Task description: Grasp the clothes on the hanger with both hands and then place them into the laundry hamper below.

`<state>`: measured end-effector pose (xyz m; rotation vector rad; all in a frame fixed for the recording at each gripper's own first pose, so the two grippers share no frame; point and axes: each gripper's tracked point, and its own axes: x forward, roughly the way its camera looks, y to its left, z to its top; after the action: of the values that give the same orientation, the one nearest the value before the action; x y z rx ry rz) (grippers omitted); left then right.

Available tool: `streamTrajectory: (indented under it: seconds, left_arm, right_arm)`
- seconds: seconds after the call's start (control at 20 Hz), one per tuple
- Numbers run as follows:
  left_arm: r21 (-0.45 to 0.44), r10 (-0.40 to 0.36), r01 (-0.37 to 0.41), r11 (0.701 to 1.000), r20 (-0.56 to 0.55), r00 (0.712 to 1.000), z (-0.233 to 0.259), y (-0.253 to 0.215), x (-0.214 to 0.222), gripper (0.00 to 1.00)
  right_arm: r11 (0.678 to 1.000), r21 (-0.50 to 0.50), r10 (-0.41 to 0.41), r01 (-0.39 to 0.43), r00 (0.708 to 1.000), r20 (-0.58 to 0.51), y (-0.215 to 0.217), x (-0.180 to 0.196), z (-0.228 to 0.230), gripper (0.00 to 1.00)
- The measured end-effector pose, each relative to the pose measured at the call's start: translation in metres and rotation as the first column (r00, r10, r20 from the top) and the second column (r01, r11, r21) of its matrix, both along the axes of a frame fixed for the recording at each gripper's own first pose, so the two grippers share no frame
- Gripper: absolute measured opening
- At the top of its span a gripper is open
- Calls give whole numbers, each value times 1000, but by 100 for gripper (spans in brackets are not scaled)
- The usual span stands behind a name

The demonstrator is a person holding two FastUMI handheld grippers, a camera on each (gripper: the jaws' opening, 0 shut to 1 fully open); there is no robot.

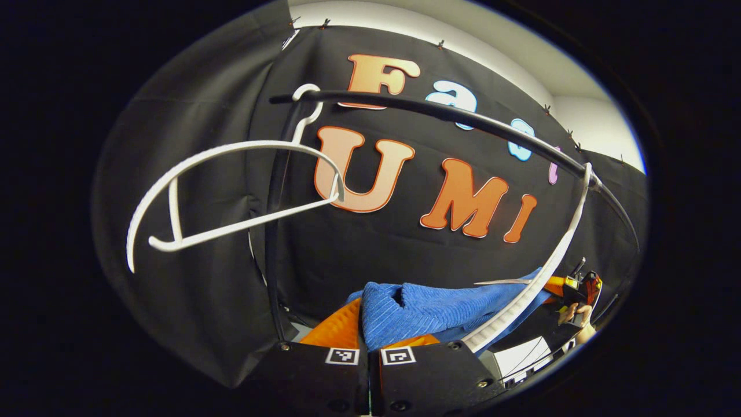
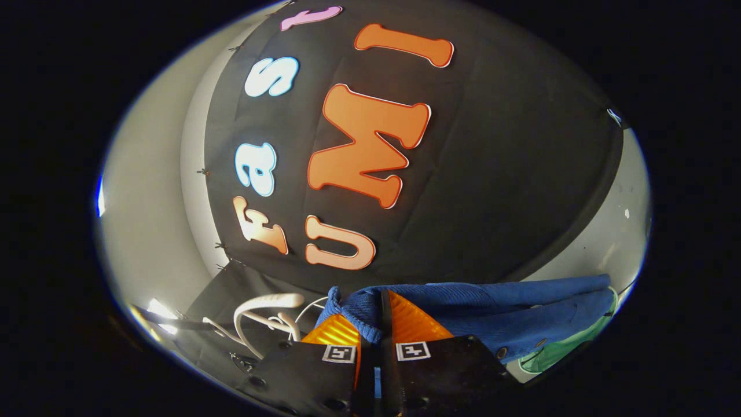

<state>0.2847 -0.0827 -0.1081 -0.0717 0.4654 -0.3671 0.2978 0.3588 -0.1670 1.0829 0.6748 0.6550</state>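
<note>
I judge the grasp done on both sides and the drop into the hamper still ahead; I can make out no hamper from here, so I cannot say how near the release point is.

In the left gripper view, at the bottom centre, my left tool (image 1: 368, 339) has its orange ribbed fingers (image 1: 336, 330) brought together on a fold of the blue ribbed knit garment (image 1: 417, 313), which bunches up just above the fingertips and trails off to the lower right. A white plastic hanger arm (image 1: 541, 284) crosses over the cloth there, touching or just in front of it, so I judge the garment may not be wholly free of that hanger. Farther off at the lower right edge, a hand holds the other tool at the garment's far end. Beyond, an empty white plastic hanger (image 1: 231, 191) hangs at the left from the black rail (image 1: 463, 116) arching across the top.

In the right gripper view, my right tool (image 2: 373, 336) at the bottom centre is likewise clamped on the blue cloth, which stretches away to the right edge. A green fabric edge (image 2: 556, 353) peeks out beneath it at the lower right. White hanger hooks (image 2: 266, 310) sit at the lower left.
</note>
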Motion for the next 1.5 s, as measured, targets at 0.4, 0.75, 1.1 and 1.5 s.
streamTrajectory:
  seconds: [0.4, 0.75, 1.1, 1.5]
  left_arm:
    - [1, -3, 3, 1000, 2, 1000, -15, 23, -37, 1]
    - [27, 1, -1, 1000, 11, 1000, -23, 32, -69, 0]
    - [-6, 26, -26, 1000, 10, 1000, -21, 29, -98, 1]
    - [145, -80, 69, 987, 71, 994, -32, -19, -137, 1]
  right_arm:
    - [997, -71, 16, -13, 999, 40, -15, -52, -13, 12]
    - [990, -141, -16, 22, 999, 39, -31, -86, -31, 12]
    - [974, -226, 0, 16, 997, 71, -42, -131, -36, 12]
    - [926, -374, 9, 41, 991, 131, -47, -175, -48, 12]
